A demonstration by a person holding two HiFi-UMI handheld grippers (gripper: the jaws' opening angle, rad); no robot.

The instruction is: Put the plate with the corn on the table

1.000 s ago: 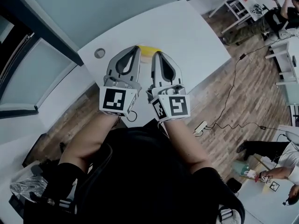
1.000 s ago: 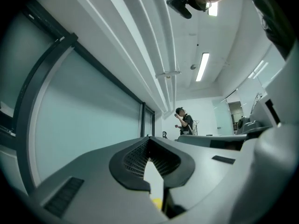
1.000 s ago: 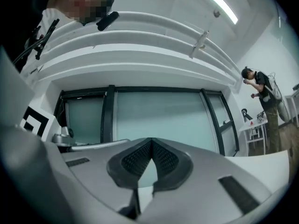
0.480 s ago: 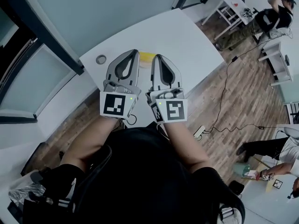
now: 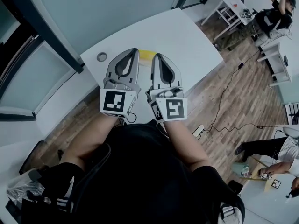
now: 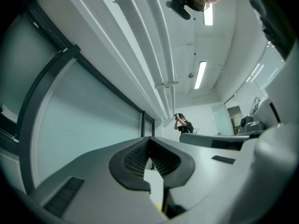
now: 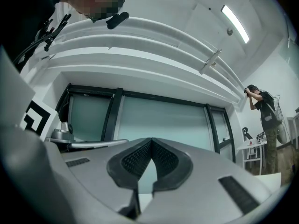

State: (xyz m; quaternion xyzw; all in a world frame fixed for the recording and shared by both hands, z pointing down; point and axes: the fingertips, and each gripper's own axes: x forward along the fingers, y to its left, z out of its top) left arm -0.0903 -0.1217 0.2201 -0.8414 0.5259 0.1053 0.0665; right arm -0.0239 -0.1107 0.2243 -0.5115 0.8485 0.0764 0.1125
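Note:
A yellow thing [image 5: 146, 56] lies on the white table [image 5: 187, 41]; only a small piece shows between the two gripper tips, and I cannot tell whether it is the corn or a plate. My left gripper [image 5: 135, 51] and right gripper [image 5: 156, 56] are held up side by side over the table's near edge, pointing away from me. Both are shut with nothing between the pads. In the left gripper view the left gripper's [image 6: 149, 139] tips meet, with a yellow speck [image 6: 159, 207] low down. In the right gripper view the right gripper [image 7: 151, 141] is also shut.
A small grey round disc [image 5: 102, 56] sits at the table's left corner. A glass partition wall [image 5: 107, 8] runs behind the table. On the wooden floor to the right lie a cable and a power strip [image 5: 200, 127]. People and small white tables [image 5: 275, 17] are at the right.
Both grippers stay shut and side by side. The head view has shifted slightly, so the table and grippers sit a little higher in it.

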